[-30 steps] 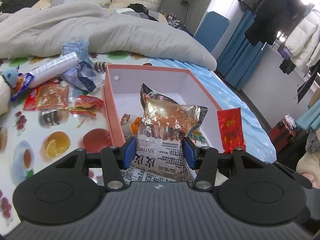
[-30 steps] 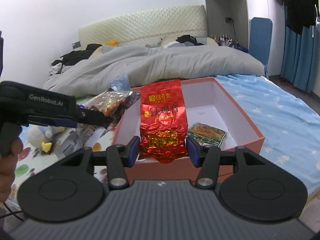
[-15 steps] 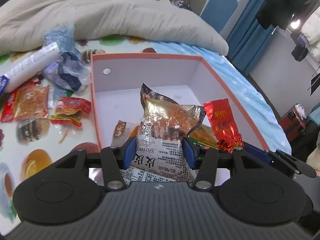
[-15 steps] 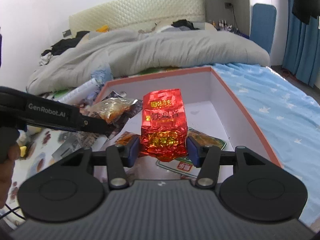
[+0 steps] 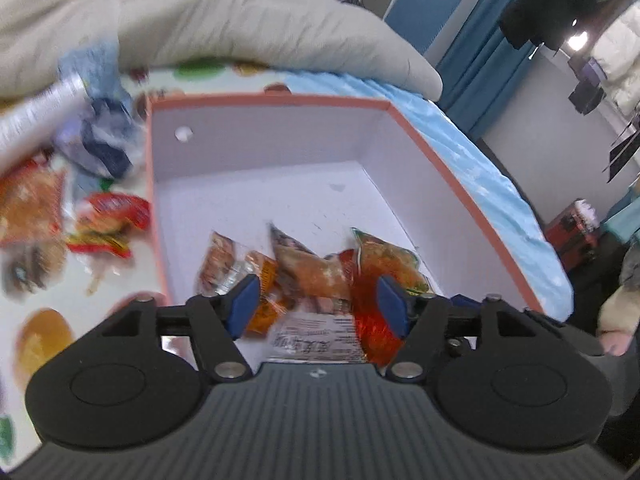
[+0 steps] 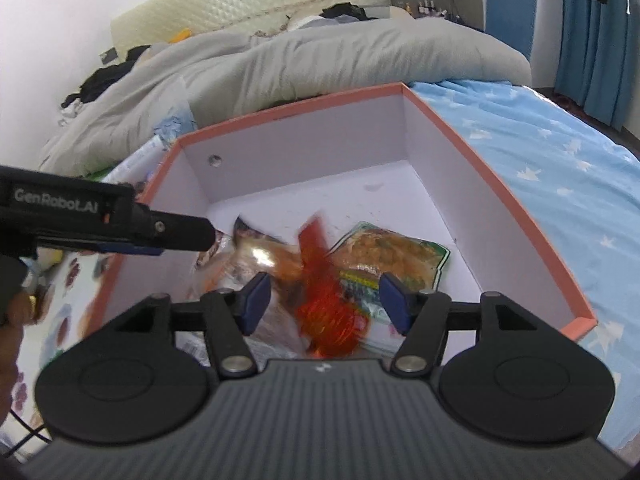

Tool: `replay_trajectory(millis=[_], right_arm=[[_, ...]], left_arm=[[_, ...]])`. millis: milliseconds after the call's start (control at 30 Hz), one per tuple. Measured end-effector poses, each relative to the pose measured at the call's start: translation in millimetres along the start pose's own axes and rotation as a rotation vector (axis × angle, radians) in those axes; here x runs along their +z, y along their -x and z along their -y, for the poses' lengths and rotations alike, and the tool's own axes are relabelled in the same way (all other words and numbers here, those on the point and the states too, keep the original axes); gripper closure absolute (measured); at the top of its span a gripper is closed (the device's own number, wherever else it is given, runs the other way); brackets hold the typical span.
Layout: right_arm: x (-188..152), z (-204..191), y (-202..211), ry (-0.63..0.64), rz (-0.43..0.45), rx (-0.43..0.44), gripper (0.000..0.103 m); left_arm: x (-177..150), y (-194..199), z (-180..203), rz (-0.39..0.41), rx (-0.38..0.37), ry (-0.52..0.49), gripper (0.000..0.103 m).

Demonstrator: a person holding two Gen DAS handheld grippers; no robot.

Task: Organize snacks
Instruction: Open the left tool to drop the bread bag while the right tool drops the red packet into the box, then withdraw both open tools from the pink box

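While both tongs hang wide apart | left gripper (image 5: pixel 316 300), right gripper (image 6: pixel 324 300) hold nothing | snack packs (image 6: pixel 384 256) in box (image 6: pixel 500 196) at 6 o'clock | loose wrappers (image 5: pixel 108 220) at 9 | grey blanket (image 6: pixel 320 60) at 12

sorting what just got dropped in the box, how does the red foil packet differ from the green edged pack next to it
The red foil packet is crinkly, shiny red and motion-blurred, tilted up on the pile; the green-edged pack is sharp and lies flat on the box floor. The red foil packet sits nearer the cameras between the open right gripper pads; the green-edged pack lies farther back, toward the right wall. Both are inside the box, and neither is gripped.
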State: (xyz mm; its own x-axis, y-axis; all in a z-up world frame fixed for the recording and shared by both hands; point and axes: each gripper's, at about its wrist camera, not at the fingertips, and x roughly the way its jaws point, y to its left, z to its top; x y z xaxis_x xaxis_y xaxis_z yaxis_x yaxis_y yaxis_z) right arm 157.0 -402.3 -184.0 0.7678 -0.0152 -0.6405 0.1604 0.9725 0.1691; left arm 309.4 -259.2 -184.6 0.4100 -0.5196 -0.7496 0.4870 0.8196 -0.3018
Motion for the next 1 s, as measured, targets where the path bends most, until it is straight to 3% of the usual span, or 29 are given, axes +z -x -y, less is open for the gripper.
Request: replay_trajectory(millis=[700,1000], right_arm=[[-7.3,-59.6,109.5,0.029,0.146,0.082,0.041],[-15.0,-86.3,146.9,0.080,0.183,0.127,0.041]], left_arm=[[-47.7,168.7,-11.9,0.156,0.108,-0.003,0.033],[-76.0,220.9,-18.3,0.202,0.119,0.033,0.033]])
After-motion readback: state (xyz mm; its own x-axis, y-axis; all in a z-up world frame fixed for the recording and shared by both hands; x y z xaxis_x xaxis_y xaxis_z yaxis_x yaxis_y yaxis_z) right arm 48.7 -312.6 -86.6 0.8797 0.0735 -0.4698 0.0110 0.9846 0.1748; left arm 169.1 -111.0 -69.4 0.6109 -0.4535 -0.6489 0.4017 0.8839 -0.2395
